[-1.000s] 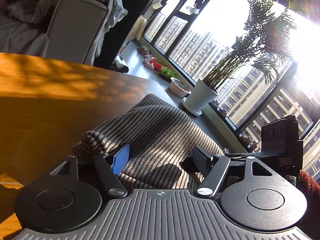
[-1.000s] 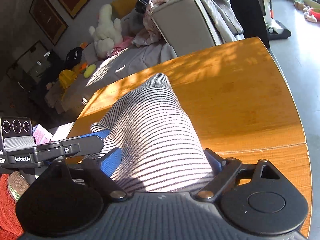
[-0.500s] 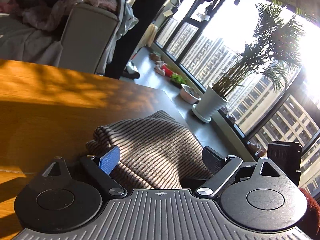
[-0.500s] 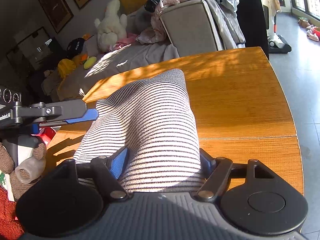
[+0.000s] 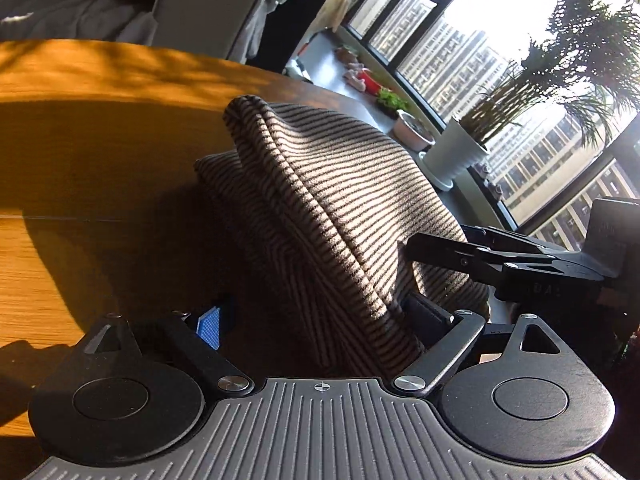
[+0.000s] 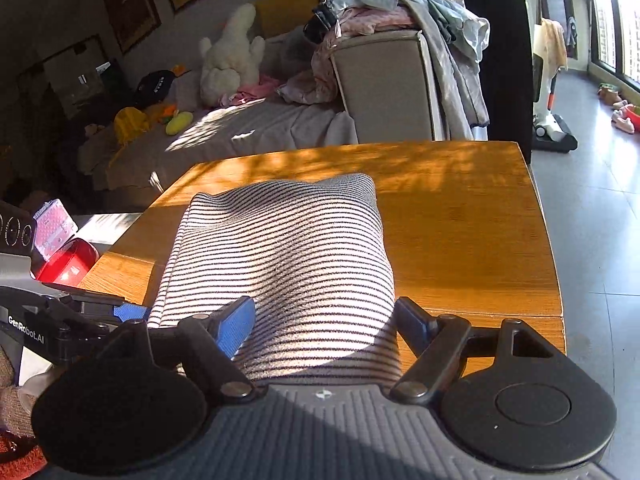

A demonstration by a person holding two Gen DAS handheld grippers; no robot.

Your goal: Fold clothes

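A brown-and-cream striped knit garment [image 5: 340,200] lies folded on the wooden table [image 5: 100,140], its near end raised into a ridge. My left gripper [image 5: 316,320] stands open, the raised cloth filling the gap between its fingers. The blue pad [image 5: 208,326] is clear of the cloth. My right gripper [image 5: 440,248] reaches into the garment's right side. In the right wrist view the striped garment [image 6: 288,248] spreads from between my right gripper's [image 6: 324,322] wide-apart fingers across the table [image 6: 460,220]. The left gripper [image 6: 128,312] is at the cloth's left edge.
A white plant pot [image 5: 456,156] stands on the floor by tall windows beyond the table's far edge. A grey armchair heaped with clothes [image 6: 384,88] and a bed with a plush toy [image 6: 232,60] lie behind the table. A red object [image 6: 66,264] sits low left.
The garment's near end has risen from lying flat into a tall ridge between the left fingers. Both grippers have drawn back towards the near edge, and the cloth now spreads wider ahead of the right gripper.
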